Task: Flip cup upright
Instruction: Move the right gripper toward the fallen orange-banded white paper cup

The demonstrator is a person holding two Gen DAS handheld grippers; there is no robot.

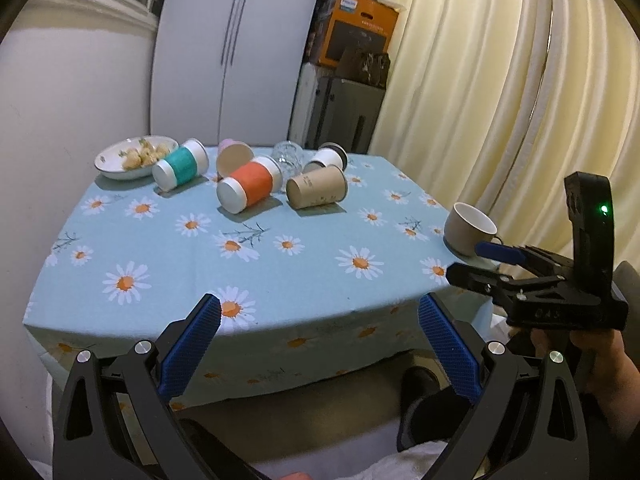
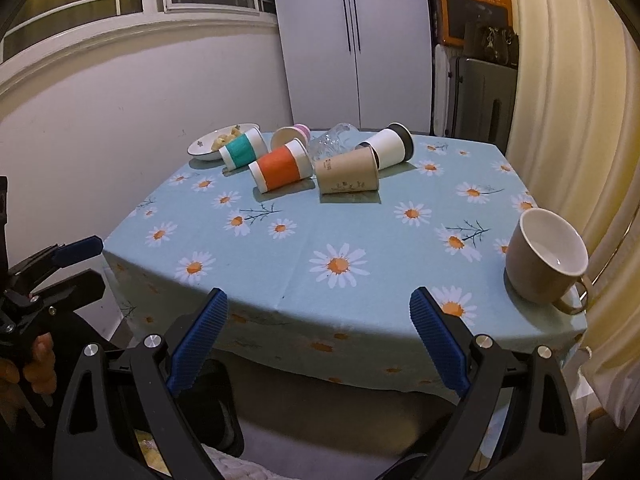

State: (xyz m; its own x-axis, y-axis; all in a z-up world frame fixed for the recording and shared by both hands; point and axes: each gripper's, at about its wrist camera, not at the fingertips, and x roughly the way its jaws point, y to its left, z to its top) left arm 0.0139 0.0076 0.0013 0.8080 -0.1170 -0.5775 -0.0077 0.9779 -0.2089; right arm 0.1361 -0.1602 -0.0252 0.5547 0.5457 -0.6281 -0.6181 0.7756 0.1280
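Several cups lie on their sides at the far end of the table: a teal-banded cup (image 1: pixel 182 165) (image 2: pixel 243 149), a pink cup (image 1: pixel 234 154) (image 2: pixel 289 135), an orange-banded cup (image 1: pixel 249 185) (image 2: pixel 280 165), a brown paper cup (image 1: pixel 318 186) (image 2: pixel 347 171), a white cup with a black lid (image 1: pixel 326 158) (image 2: pixel 390 145) and a clear glass (image 1: pixel 287 156) (image 2: pixel 330 142). A grey mug (image 1: pixel 469 232) (image 2: pixel 544 258) stands upright at the near right corner. My left gripper (image 1: pixel 319 318) is open and empty before the table's near edge. My right gripper (image 2: pixel 318 314) is open and empty there too, and shows in the left wrist view (image 1: pixel 466 259).
A daisy-print tablecloth (image 1: pixel 280 256) (image 2: pixel 360 216) covers the table. A white dish of food (image 1: pixel 134 157) (image 2: pixel 218 143) sits at the far left. A refrigerator (image 2: pixel 356 40), stacked boxes (image 1: pixel 356 28) and a curtain (image 1: pixel 500 80) stand behind and to the right.
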